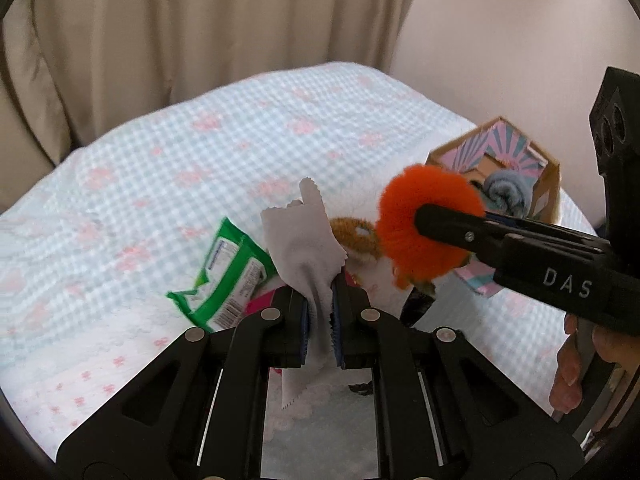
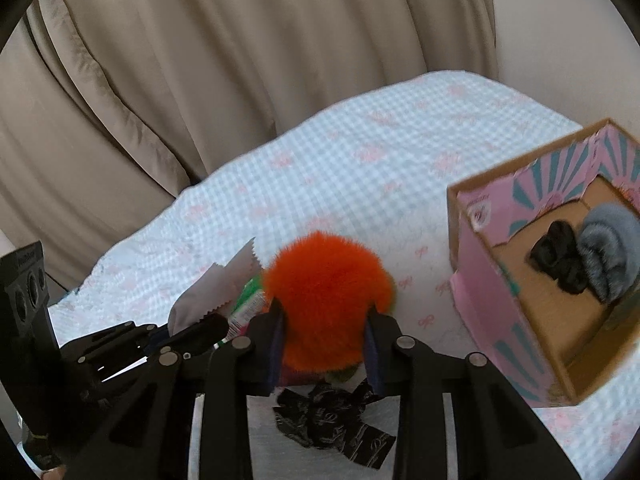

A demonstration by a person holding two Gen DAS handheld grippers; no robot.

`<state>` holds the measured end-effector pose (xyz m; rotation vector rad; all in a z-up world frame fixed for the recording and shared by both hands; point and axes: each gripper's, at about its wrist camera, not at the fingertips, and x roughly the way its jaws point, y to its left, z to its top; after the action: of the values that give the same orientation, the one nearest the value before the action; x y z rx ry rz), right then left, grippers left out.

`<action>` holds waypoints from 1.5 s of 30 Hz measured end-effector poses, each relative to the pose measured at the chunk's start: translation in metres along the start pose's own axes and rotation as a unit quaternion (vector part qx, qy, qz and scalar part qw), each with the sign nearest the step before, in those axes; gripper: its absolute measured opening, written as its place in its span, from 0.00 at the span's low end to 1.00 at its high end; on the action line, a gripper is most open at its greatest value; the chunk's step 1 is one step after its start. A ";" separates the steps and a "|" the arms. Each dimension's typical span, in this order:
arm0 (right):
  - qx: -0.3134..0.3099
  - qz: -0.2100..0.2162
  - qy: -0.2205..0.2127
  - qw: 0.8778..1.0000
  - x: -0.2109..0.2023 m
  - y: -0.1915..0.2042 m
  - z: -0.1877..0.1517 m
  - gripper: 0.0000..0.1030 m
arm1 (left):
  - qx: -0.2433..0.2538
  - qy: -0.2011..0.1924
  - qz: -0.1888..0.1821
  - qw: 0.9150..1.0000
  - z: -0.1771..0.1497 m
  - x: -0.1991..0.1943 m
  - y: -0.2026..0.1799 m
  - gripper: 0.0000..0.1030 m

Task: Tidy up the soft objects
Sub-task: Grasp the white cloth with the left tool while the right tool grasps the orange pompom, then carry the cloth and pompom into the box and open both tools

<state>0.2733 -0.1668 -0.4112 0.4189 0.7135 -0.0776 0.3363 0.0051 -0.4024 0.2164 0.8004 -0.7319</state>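
Note:
My left gripper [image 1: 320, 308] is shut on a grey cloth [image 1: 304, 240] with zigzag edges and holds it up over the bed. My right gripper [image 2: 326, 340] is shut on a fluffy orange pom-pom [image 2: 326, 300]; it also shows in the left wrist view [image 1: 424, 216], lifted beside the cloth. A pink and teal cardboard box [image 2: 480, 264] stands open on the right and holds a grey furry item [image 2: 612, 256] and a black scrunchie [image 2: 560, 260]. A brown furry scrunchie [image 1: 356, 236] lies on the bed behind the cloth.
A green wipes pack [image 1: 224, 276] and a pink item [image 1: 260, 300] lie on the checked bedspread [image 1: 200, 140]. A black patterned fabric piece [image 2: 332, 420] lies under my right gripper. Beige curtains [image 2: 200, 60] hang behind the bed.

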 end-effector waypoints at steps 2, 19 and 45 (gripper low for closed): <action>-0.001 0.003 -0.008 1.000 -0.015 0.004 0.008 0.29 | -0.004 -0.006 0.003 1.000 0.008 -0.017 -0.003 0.07; -0.012 0.019 -0.046 0.999 -0.188 0.006 0.088 0.29 | -0.045 -0.024 0.032 0.998 0.101 -0.155 -0.081 0.07; -0.076 0.014 0.063 0.995 -0.203 -0.251 0.176 0.29 | -0.176 0.057 0.073 0.980 0.164 -0.016 -0.283 0.08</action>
<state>0.1761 -0.4815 -0.2473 0.2894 0.8309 0.0303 0.2339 -0.2676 -0.2526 -0.0028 0.9972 -0.4338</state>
